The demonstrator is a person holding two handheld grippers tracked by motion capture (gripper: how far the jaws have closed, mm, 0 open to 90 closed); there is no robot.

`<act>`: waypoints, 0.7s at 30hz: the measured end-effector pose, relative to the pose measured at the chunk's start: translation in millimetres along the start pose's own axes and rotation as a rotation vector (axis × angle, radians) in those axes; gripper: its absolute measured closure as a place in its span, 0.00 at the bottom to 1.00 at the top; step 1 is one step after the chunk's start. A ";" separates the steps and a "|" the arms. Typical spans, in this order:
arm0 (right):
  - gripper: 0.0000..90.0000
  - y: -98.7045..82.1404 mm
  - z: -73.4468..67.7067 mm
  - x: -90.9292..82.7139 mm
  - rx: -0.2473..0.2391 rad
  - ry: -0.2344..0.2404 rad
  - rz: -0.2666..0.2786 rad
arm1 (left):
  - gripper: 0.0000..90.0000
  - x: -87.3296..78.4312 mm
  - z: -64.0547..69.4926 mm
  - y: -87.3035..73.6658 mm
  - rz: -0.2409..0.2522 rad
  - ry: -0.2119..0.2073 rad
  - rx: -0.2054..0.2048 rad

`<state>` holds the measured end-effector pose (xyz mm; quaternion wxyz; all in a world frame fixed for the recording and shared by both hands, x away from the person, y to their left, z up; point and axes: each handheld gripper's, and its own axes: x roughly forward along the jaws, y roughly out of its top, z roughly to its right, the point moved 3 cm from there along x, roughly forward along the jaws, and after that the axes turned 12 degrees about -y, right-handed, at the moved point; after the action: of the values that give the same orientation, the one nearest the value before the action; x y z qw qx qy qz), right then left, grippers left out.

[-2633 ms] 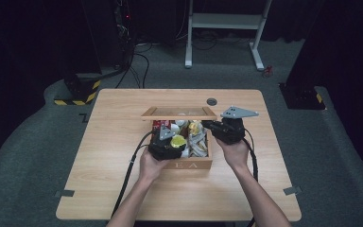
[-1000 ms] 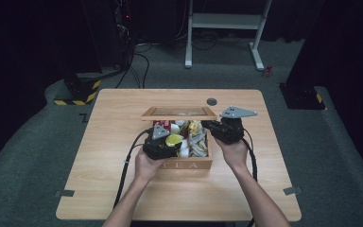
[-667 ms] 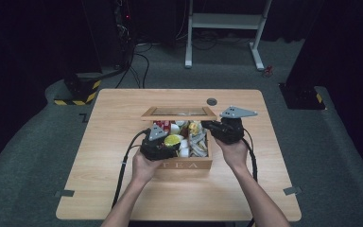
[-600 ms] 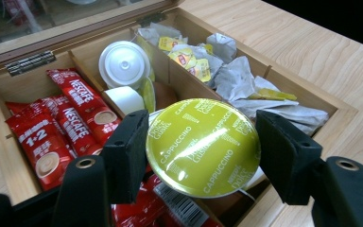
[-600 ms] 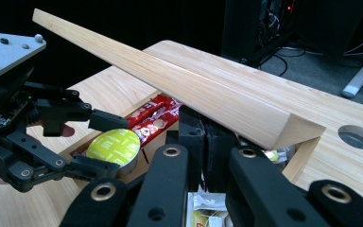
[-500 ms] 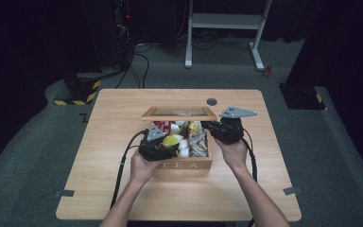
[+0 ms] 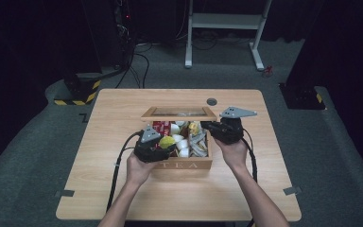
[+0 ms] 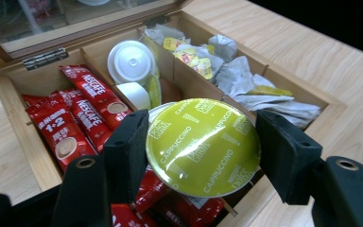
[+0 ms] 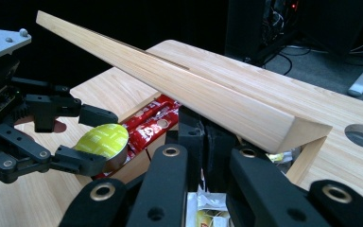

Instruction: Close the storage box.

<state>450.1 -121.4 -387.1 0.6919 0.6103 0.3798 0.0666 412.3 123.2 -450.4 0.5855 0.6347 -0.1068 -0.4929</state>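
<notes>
Looking at the left claw (image 7: 164, 146), it's clamped on one yellow-green cappuccino capsule (image 8: 202, 147), foil top facing up, pinched by the rim on both sides. Compared with a couple of seconds back, that claw has slid a bit to the left, so the capsule now hangs above the near-left part of the wooden tea box (image 7: 182, 165) instead of over the middle. My guess is the capsule is on its way out of the box, and the next bit is clearing the near wall and setting it down somewhere on the surface (image 7: 123, 109).

The right claw (image 9: 203, 137) hasn't budged. Its jaws are pressed together at the far-right corner, right under the raised lid (image 9: 217, 94), and it looks like it's propping the lid open. I can't tell whether it's actually pinching anything.

Head count:
- one box and one lid
- one capsule in the claw
- two white capsules (image 8: 131, 61) plainly showing in the middle section, maybe a third on edge
- at least four red coffee sachets (image 8: 92, 94) on the left
- a heap of tea bags (image 8: 246, 80) on the right, too jumbled to count
</notes>
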 end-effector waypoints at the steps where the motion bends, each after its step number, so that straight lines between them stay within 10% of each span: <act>1: 0.97 0.0 0.1 0.0 0.001 0.002 0.000 | 0.43 -1.0 0.0 0.1 0.003 0.000 0.002; 21: 0.97 0.4 -0.6 -0.5 0.007 0.010 0.002 | 0.43 -25.0 -4.8 -6.7 0.038 0.051 -0.016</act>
<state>449.5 -121.2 -386.5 0.6878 0.6127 0.3831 0.0690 400.6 146.0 -444.4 0.6024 0.6401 -0.1002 -0.4662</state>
